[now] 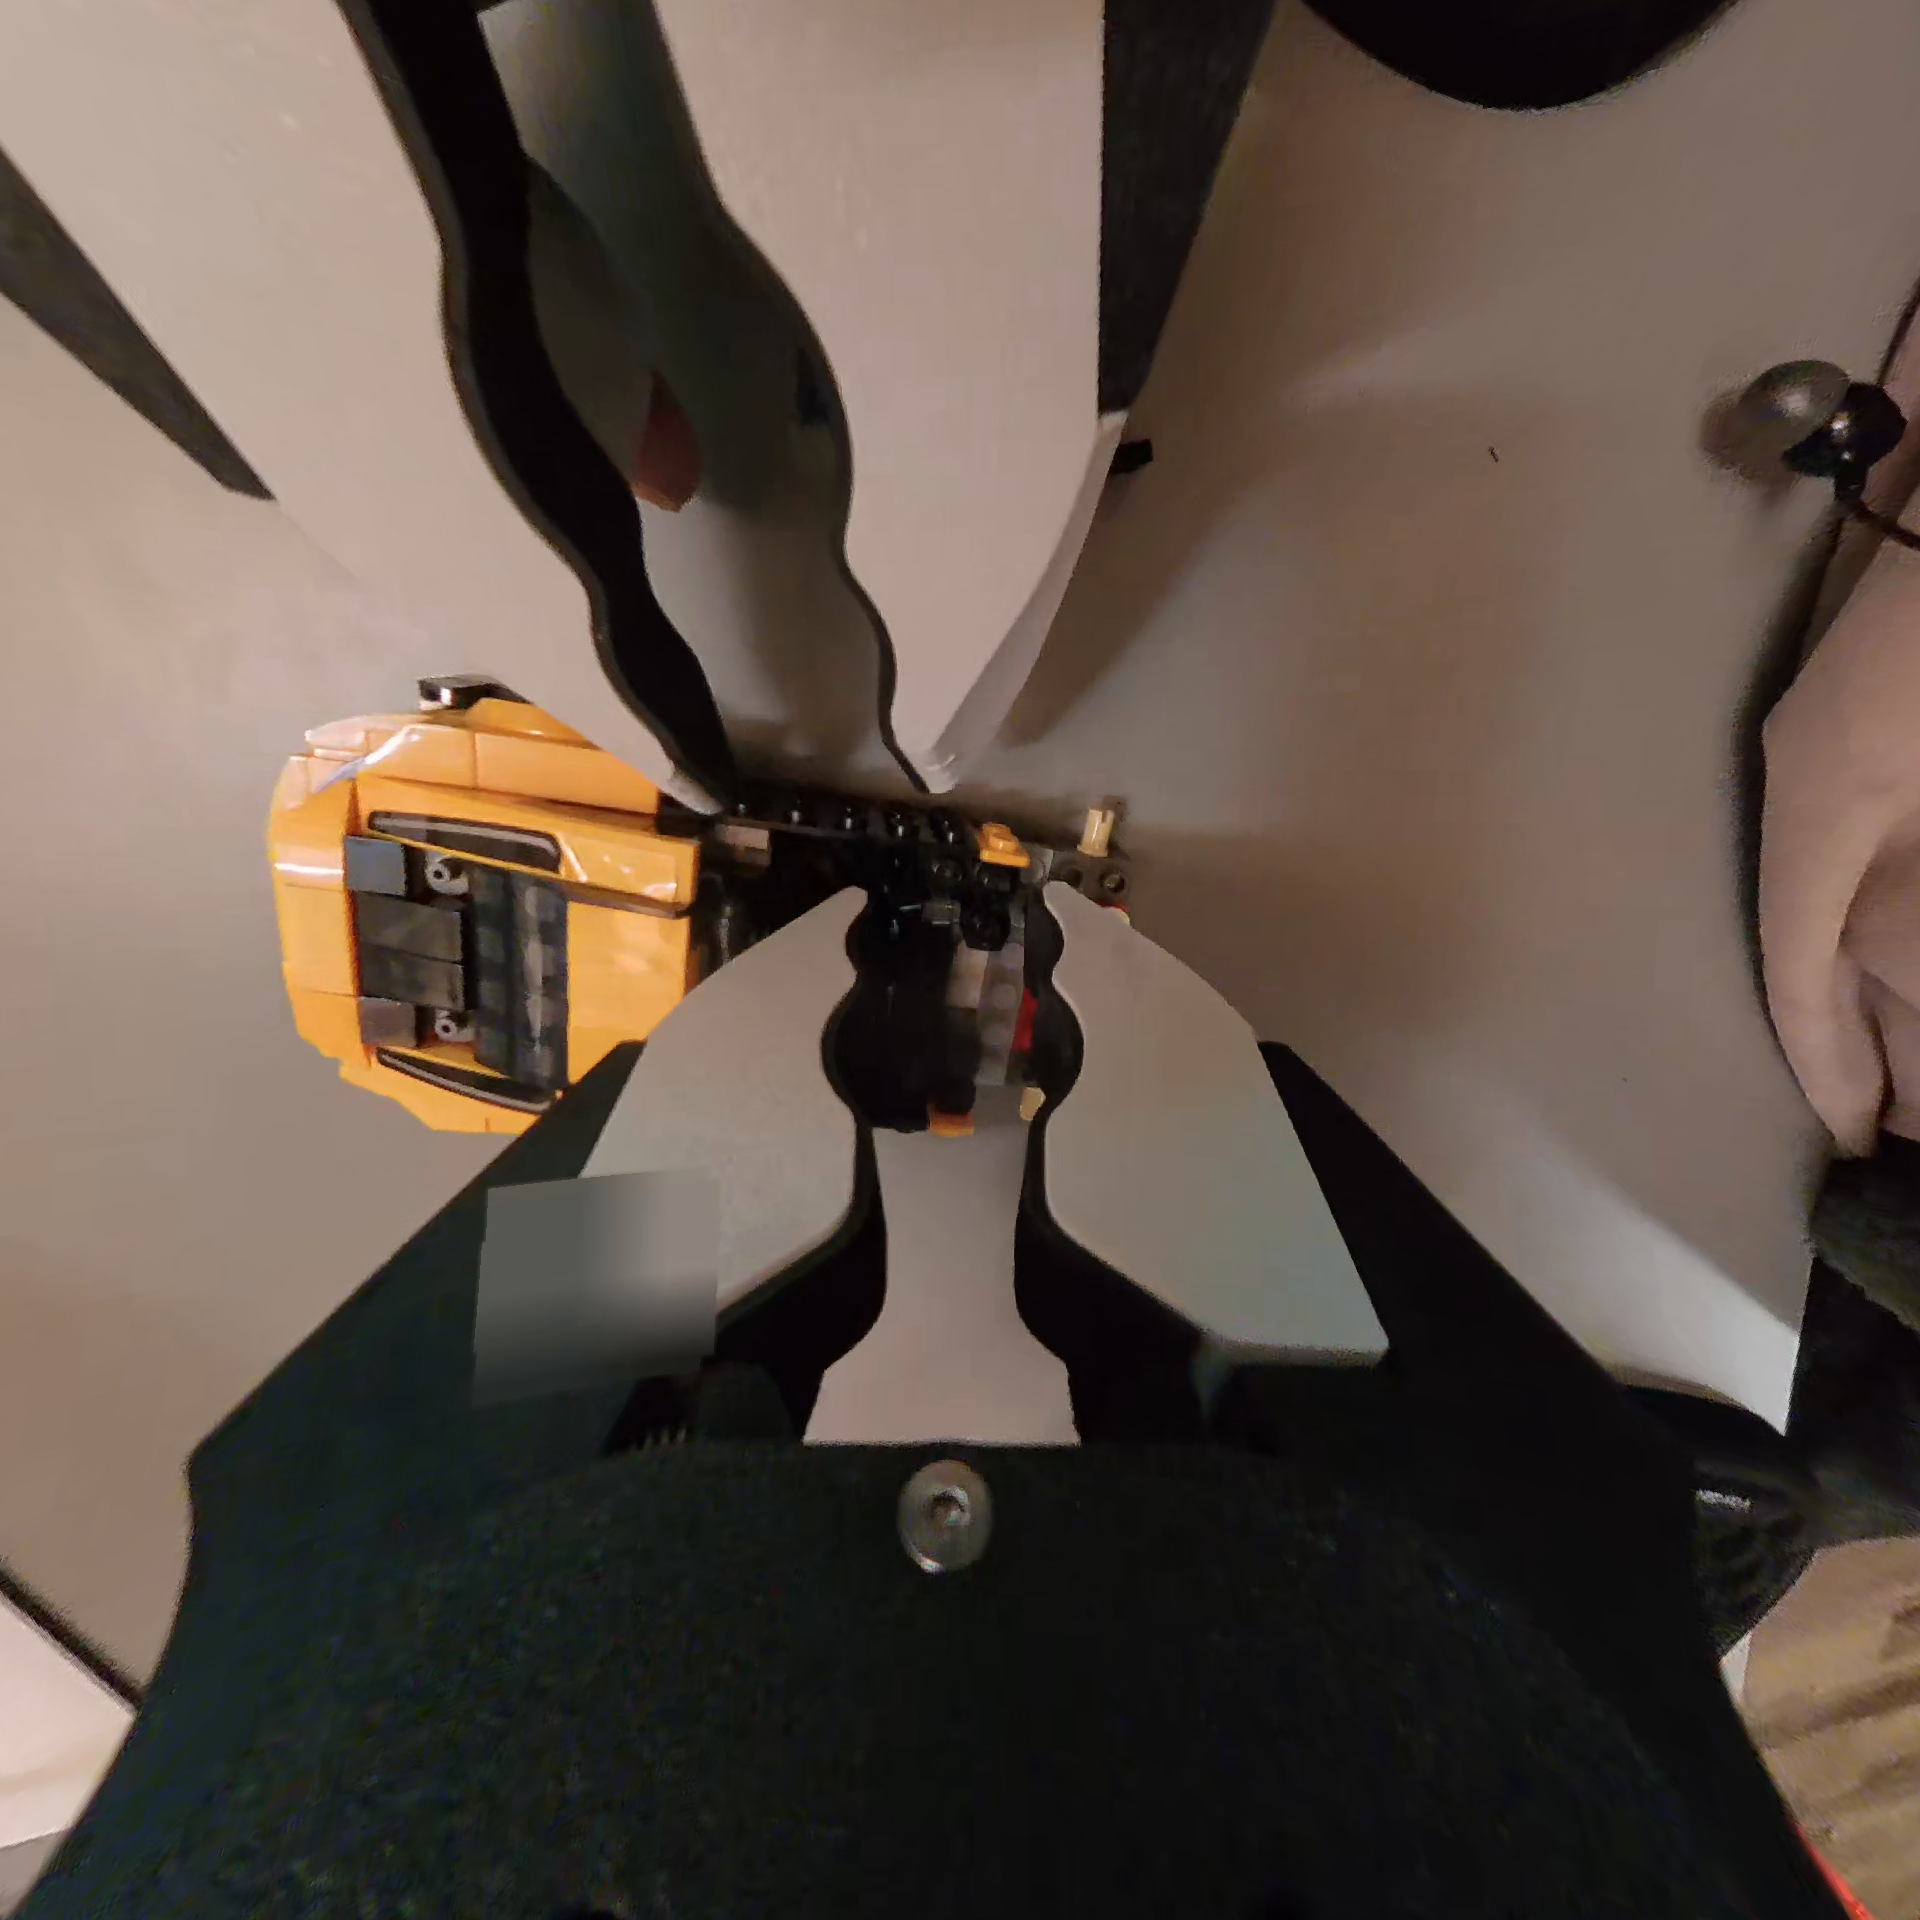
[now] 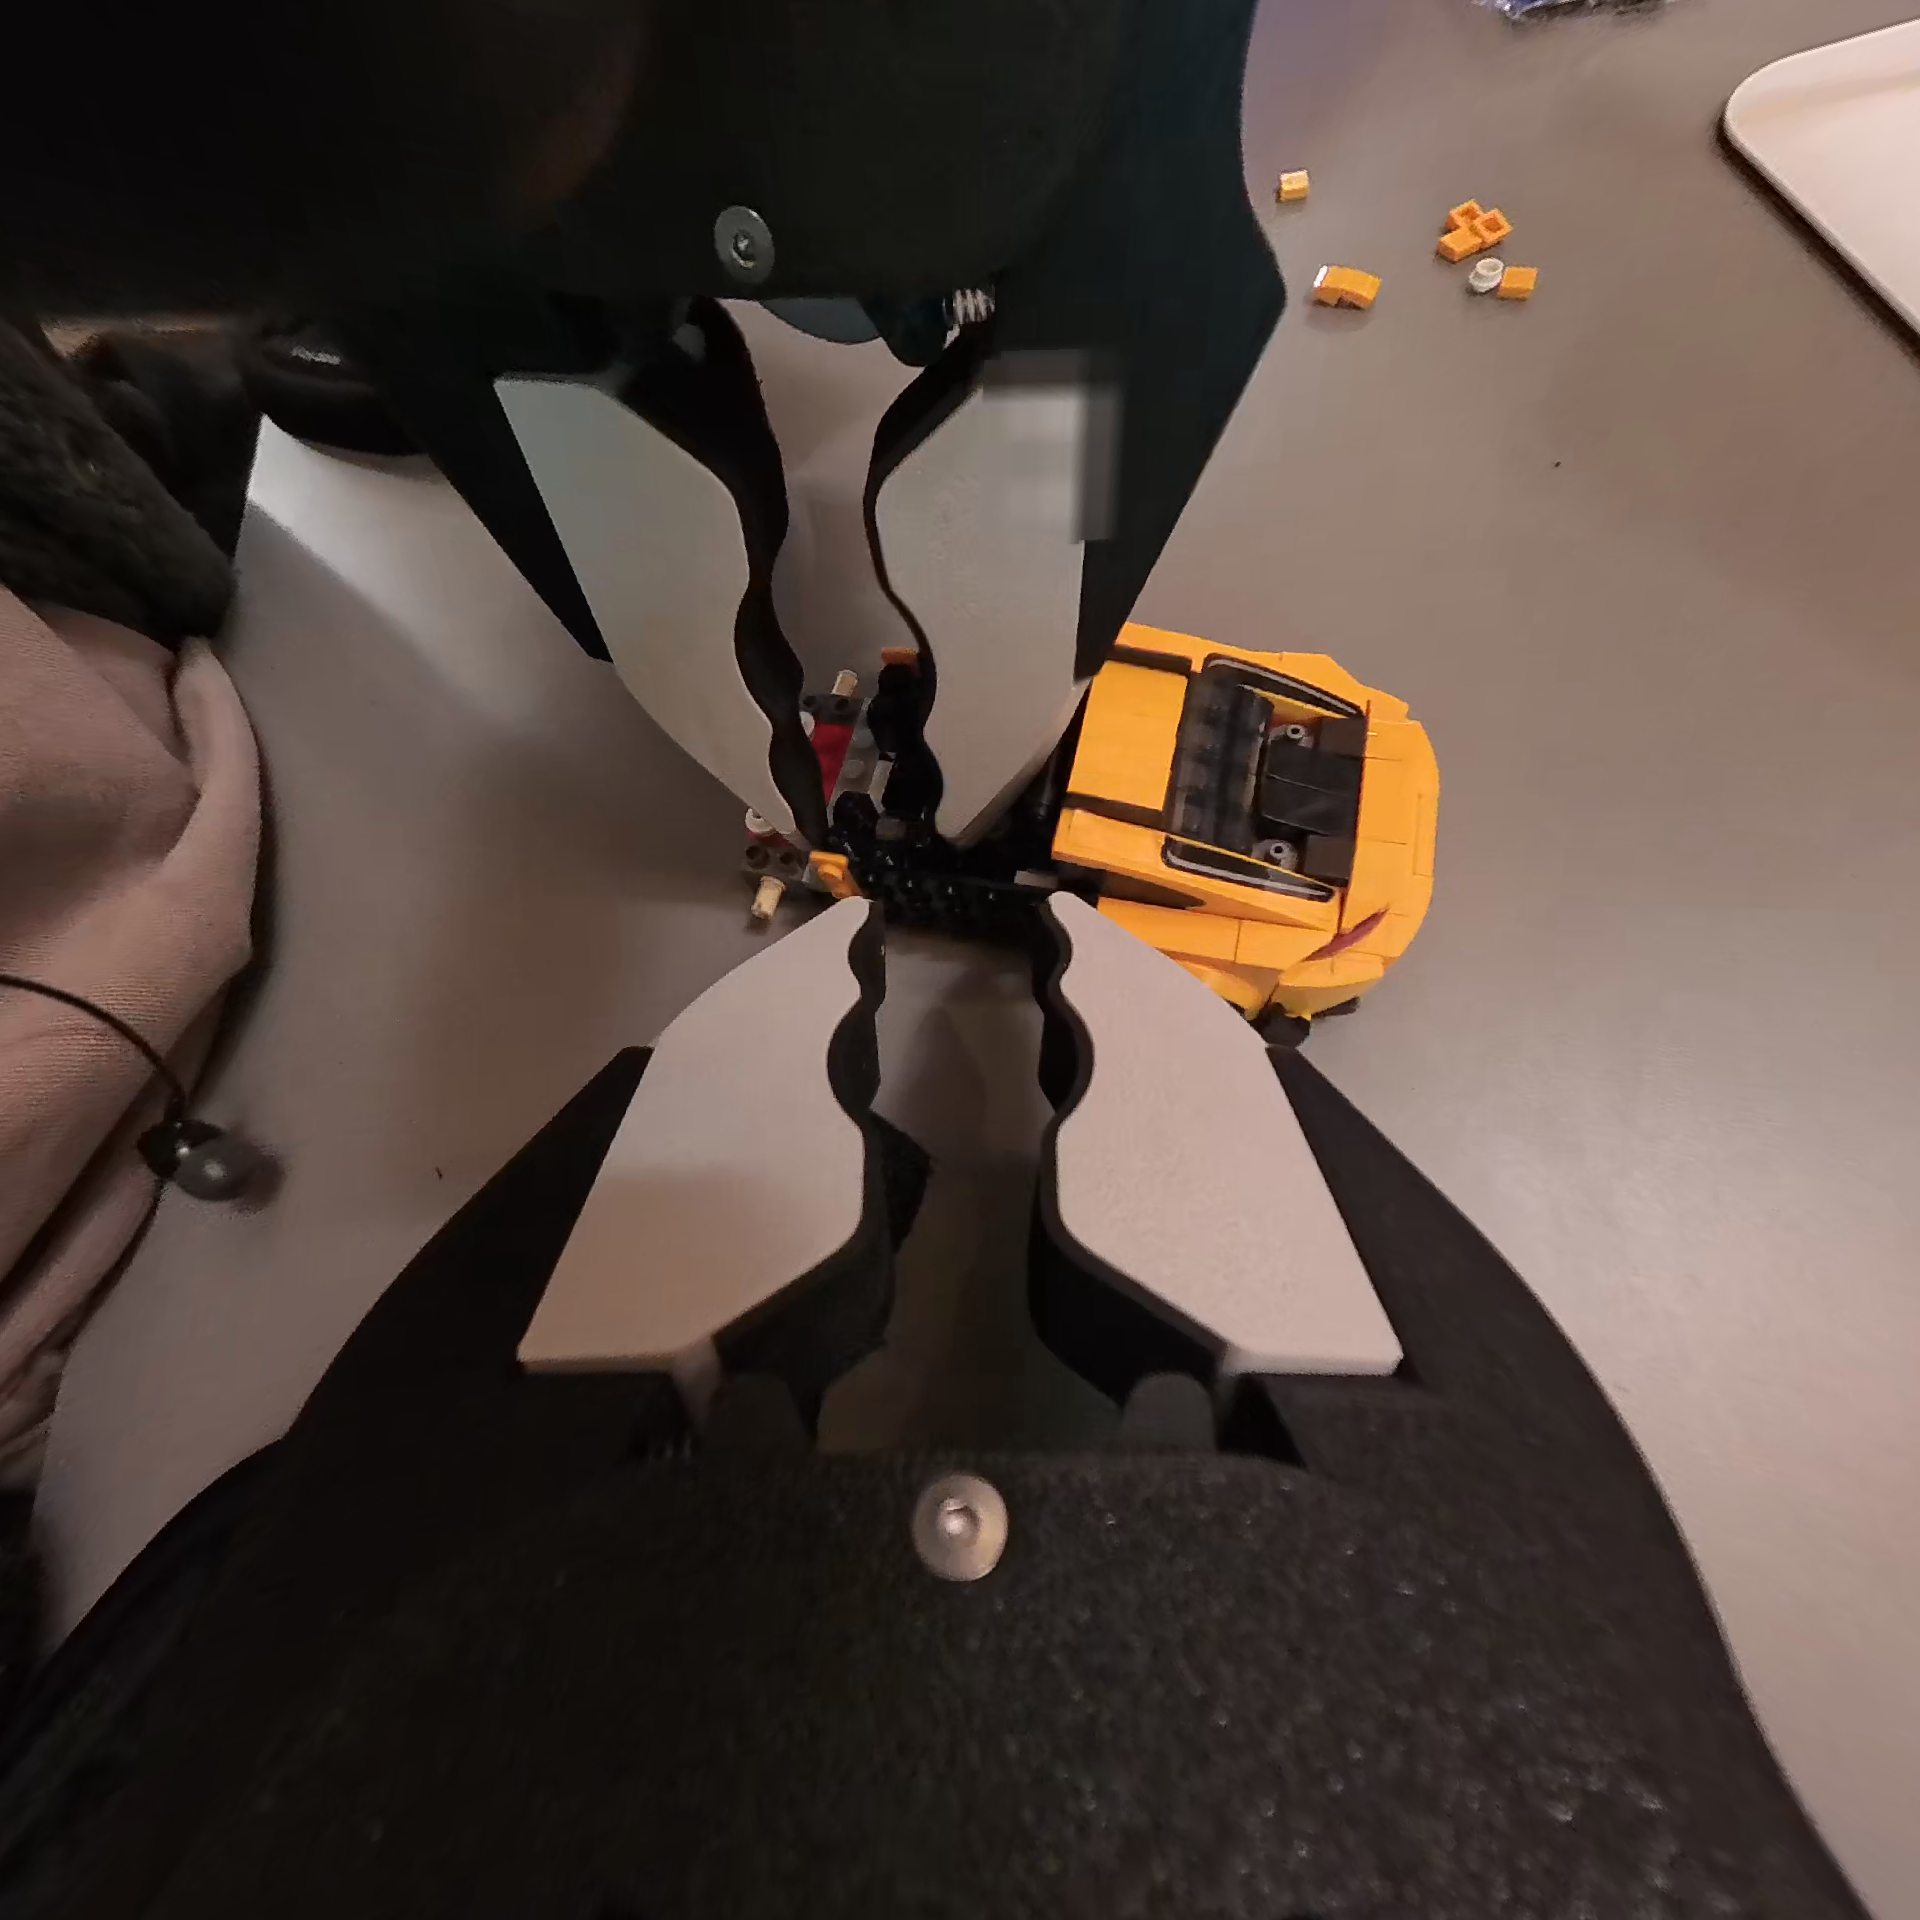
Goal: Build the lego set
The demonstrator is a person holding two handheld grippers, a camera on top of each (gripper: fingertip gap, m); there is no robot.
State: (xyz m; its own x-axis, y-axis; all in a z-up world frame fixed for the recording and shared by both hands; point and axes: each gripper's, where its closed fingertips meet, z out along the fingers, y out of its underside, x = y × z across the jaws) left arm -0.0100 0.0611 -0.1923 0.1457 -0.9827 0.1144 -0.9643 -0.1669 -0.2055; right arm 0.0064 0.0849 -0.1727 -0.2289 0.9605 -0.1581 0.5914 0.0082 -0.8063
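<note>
Grey table [image 2: 1558,727] filling both views, dim warm light; a pale tray [image 2: 1849,156] sitting at its far corner. A person's pinkish sleeve [image 2: 94,883] resting along the edge. Yellow brick car [image 2: 1247,810] lying on the table, its bare black chassis [image 2: 935,883] facing both grippers. Left gripper [image 1: 940,935] closing narrowly on the chassis end, pads pressing it. Right gripper [image 2: 961,920] standing narrowly parted at the chassis side; contact unclear. Loose orange bricks [image 2: 1455,244] lying well apart.
</note>
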